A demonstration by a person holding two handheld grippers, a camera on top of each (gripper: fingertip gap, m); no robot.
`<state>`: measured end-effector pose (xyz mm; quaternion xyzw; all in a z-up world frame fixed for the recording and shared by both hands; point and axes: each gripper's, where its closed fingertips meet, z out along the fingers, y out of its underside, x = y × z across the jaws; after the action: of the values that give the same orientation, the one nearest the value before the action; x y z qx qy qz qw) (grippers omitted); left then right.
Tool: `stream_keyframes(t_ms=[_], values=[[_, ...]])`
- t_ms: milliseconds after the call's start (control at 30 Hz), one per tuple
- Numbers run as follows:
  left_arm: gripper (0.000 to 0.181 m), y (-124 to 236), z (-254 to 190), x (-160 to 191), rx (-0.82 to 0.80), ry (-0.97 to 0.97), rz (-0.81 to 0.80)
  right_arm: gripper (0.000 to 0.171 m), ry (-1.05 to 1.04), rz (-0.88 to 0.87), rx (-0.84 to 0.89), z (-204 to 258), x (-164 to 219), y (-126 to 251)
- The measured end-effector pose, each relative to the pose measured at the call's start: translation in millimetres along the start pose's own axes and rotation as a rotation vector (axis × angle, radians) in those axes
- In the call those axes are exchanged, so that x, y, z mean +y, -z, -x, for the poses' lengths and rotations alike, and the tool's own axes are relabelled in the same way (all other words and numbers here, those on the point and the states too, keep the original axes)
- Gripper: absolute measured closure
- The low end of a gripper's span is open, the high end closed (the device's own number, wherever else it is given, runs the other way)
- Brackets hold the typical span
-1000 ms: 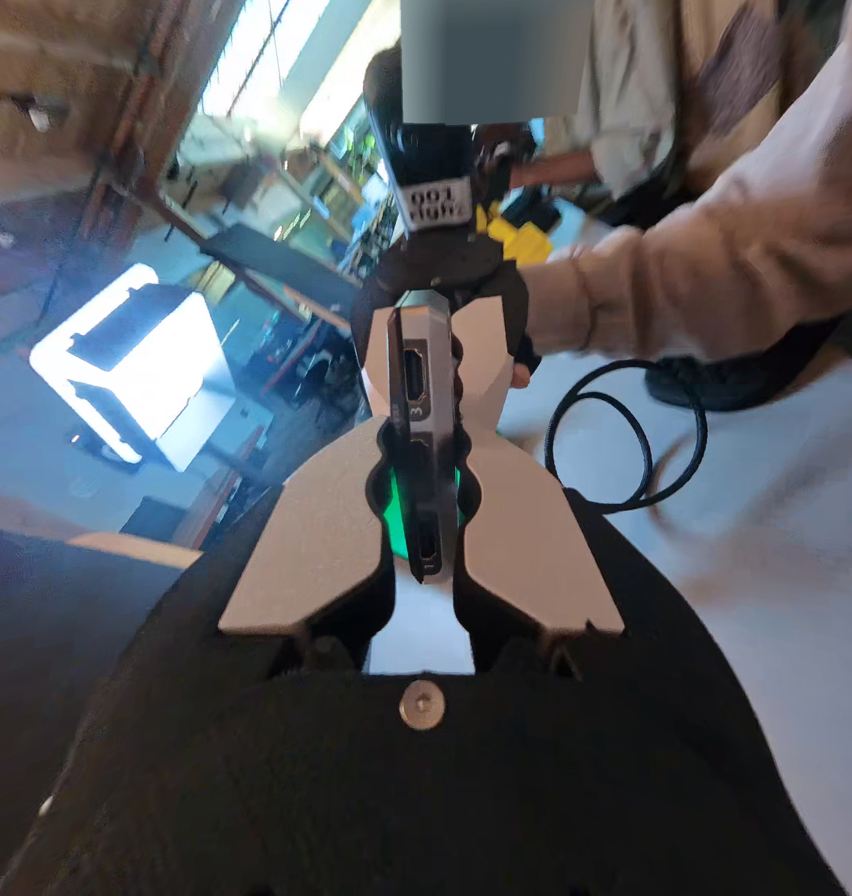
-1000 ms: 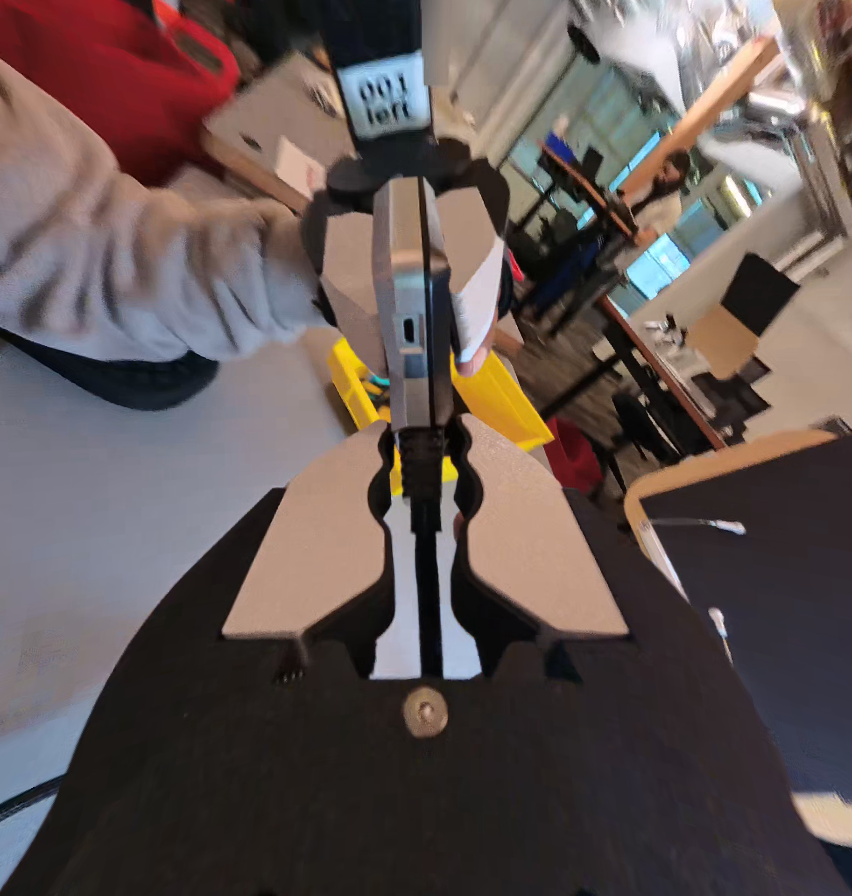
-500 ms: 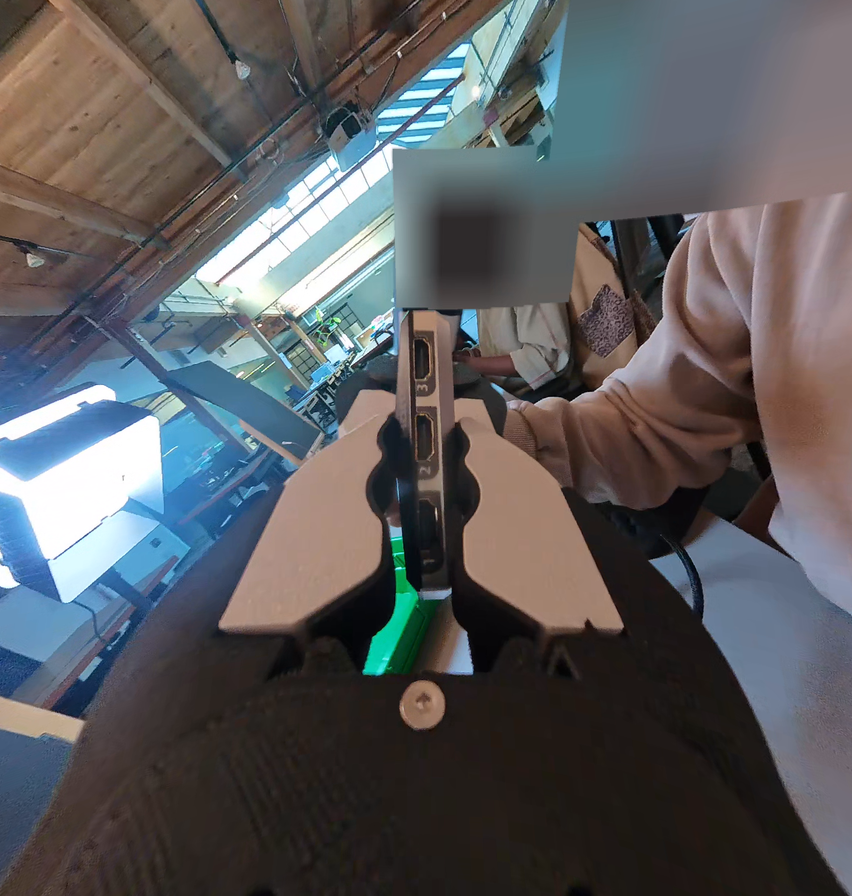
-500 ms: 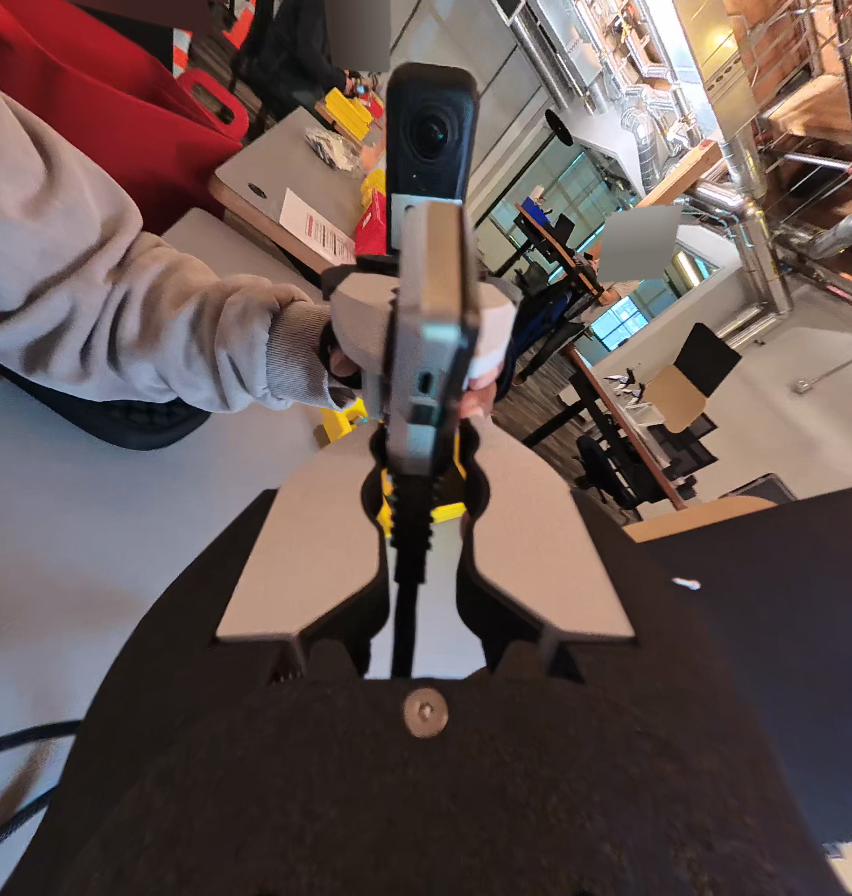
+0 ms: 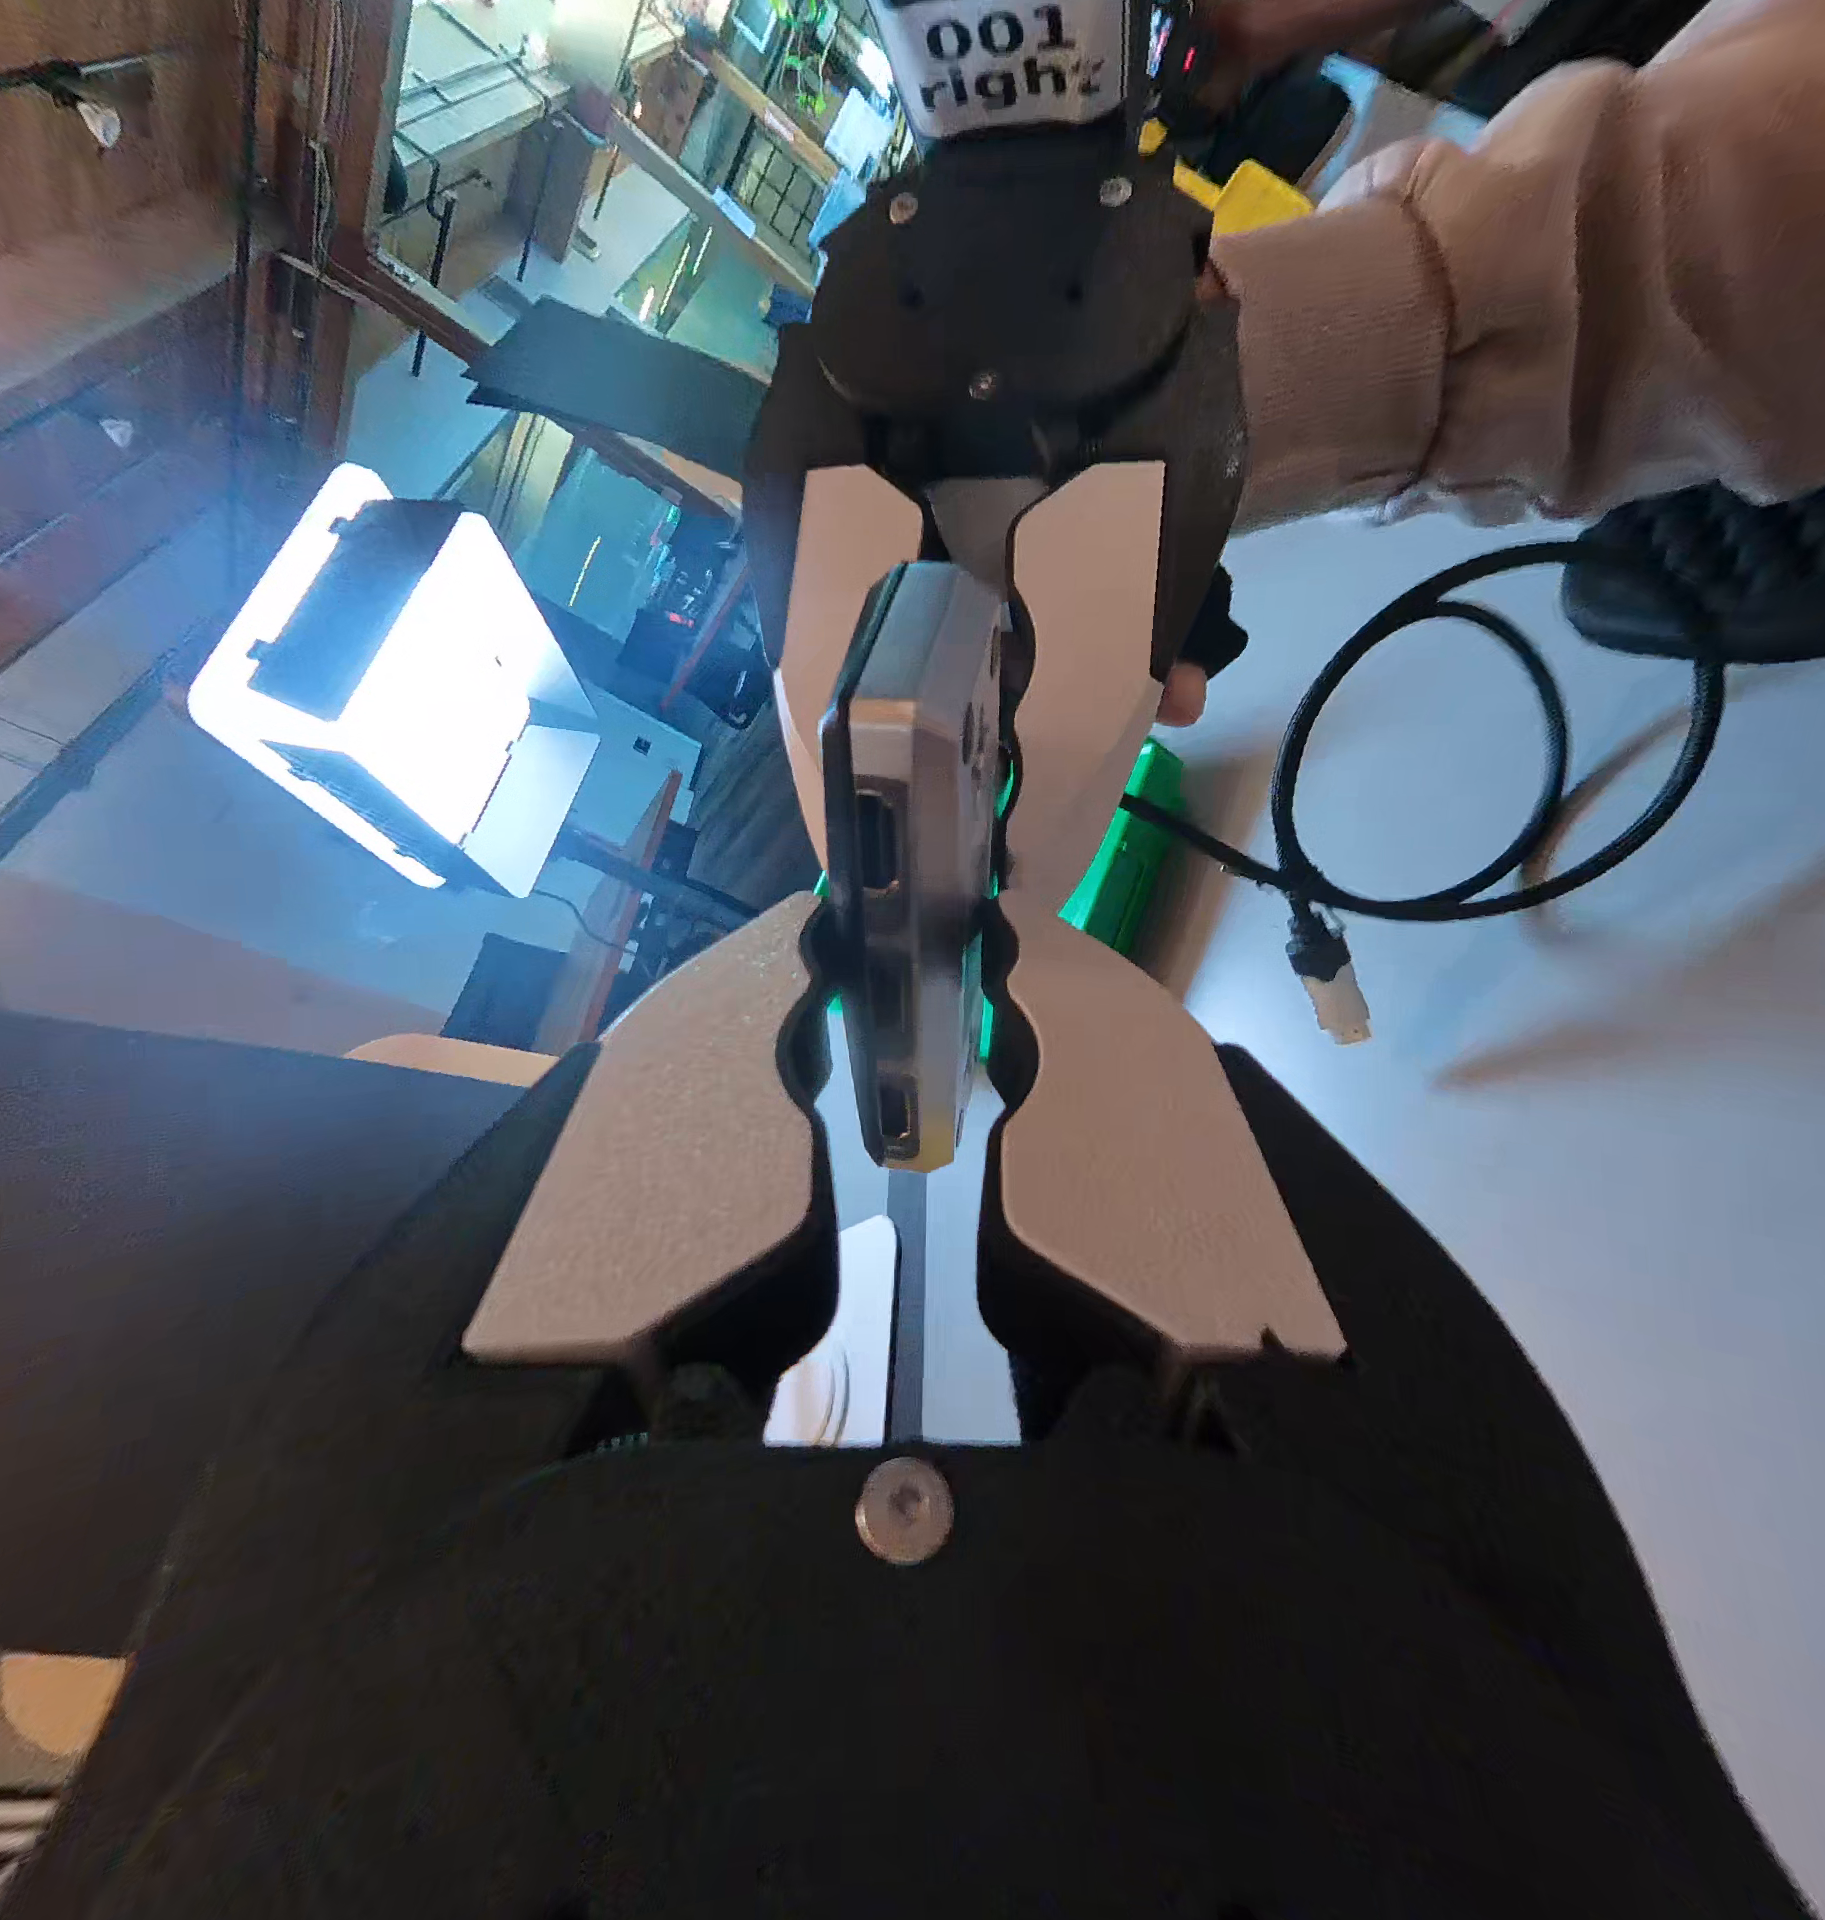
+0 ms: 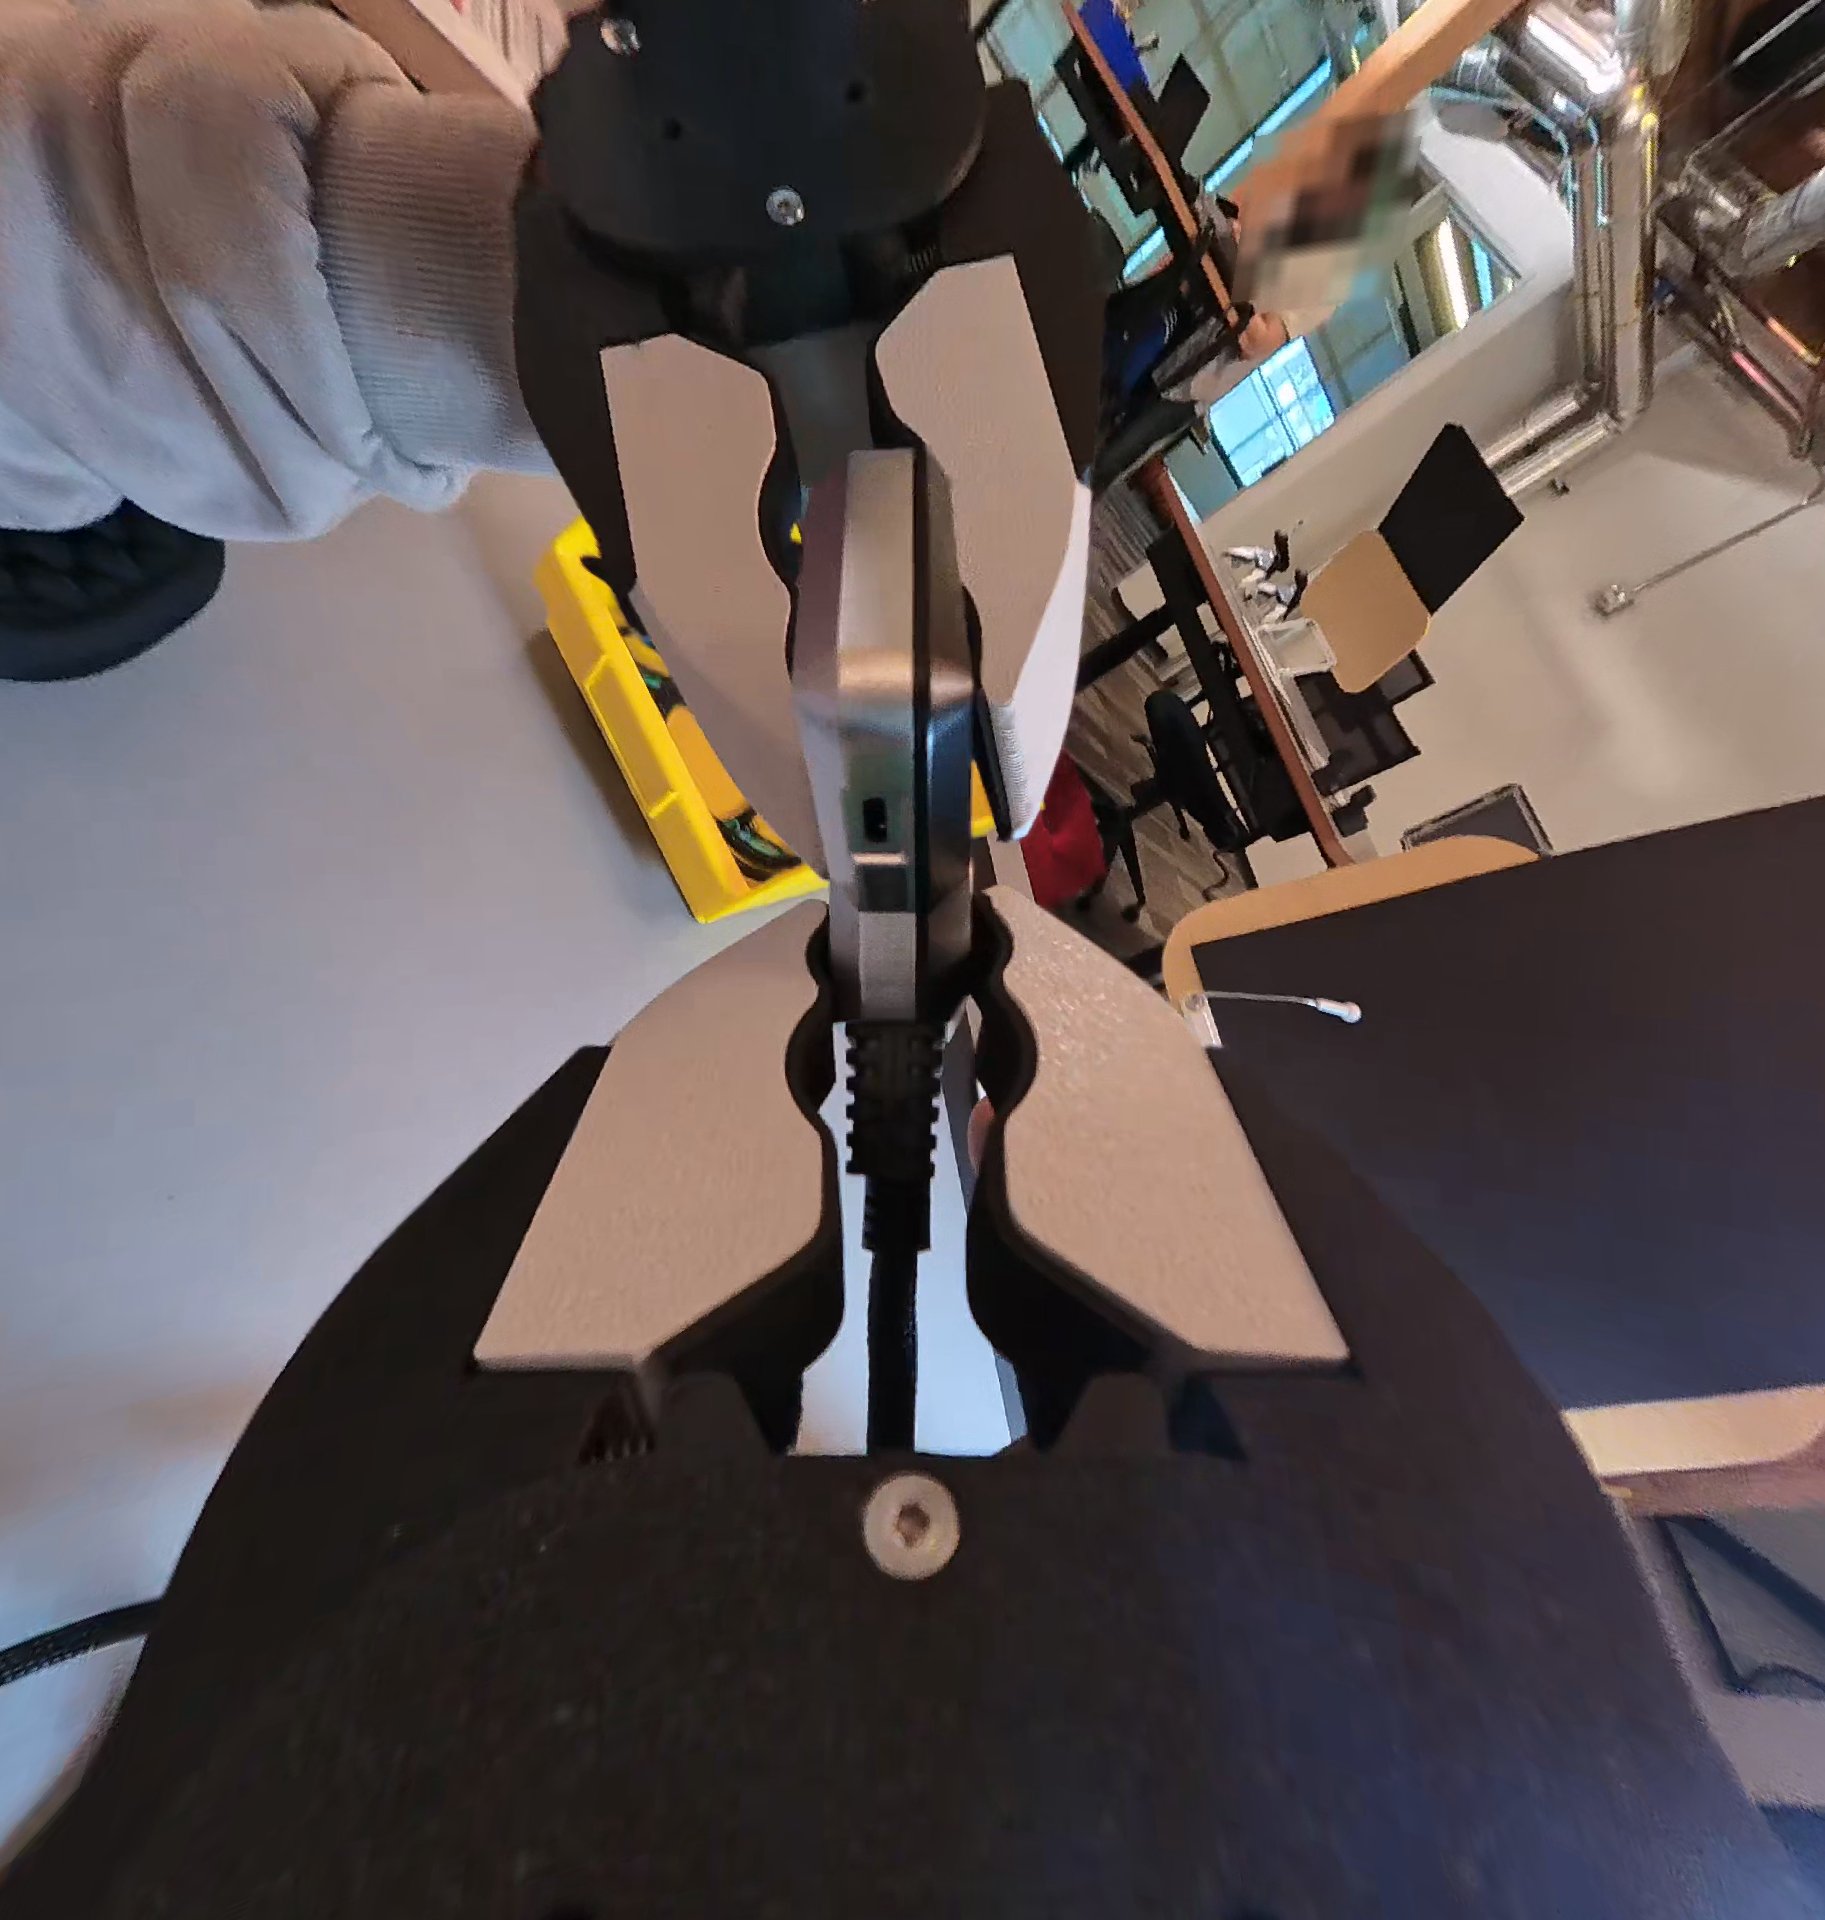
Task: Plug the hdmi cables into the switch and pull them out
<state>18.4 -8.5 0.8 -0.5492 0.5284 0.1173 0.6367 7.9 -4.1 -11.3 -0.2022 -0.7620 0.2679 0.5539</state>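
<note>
Tongs from both hands meet on a flat grey metal HDMI switch box (image 5: 913, 831), held in the air above the pale grey worktop (image 5: 1510, 1299). Left tongs (image 5: 903, 935) clamp its ported edge; right tongs (image 6: 903, 935) clamp the opposite end, where a black braided cable (image 6: 892, 1299) enters. Since half a second ago the pair has tipped downward, bringing a loose black HDMI cable (image 5: 1427, 748) into sight at three o'clock, unplugged, likely next for plugging.

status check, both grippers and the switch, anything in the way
Left gripper shut on switch, ports facing its camera, all empty. Right gripper shut on switch's other end, at its attached cable. Loose cable plug lies on table, nothing blocking.
</note>
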Motion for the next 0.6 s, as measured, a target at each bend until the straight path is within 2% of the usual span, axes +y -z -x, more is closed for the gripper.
stream_keyframes(t_ms=[367,500,600], values=[[0.159,3,-10,-32,0.128,0.227,-0.361,0.144,0.001,-0.126,-0.048,9,-24,14],[0.159,5,-9,-39,0.124,0.229,-0.403,0.145,0.023,-0.115,-0.017,7,-28,14],[0.159,6,-4,-32,0.092,0.209,-0.368,0.148,0.033,-0.099,0.01,3,-25,11]])
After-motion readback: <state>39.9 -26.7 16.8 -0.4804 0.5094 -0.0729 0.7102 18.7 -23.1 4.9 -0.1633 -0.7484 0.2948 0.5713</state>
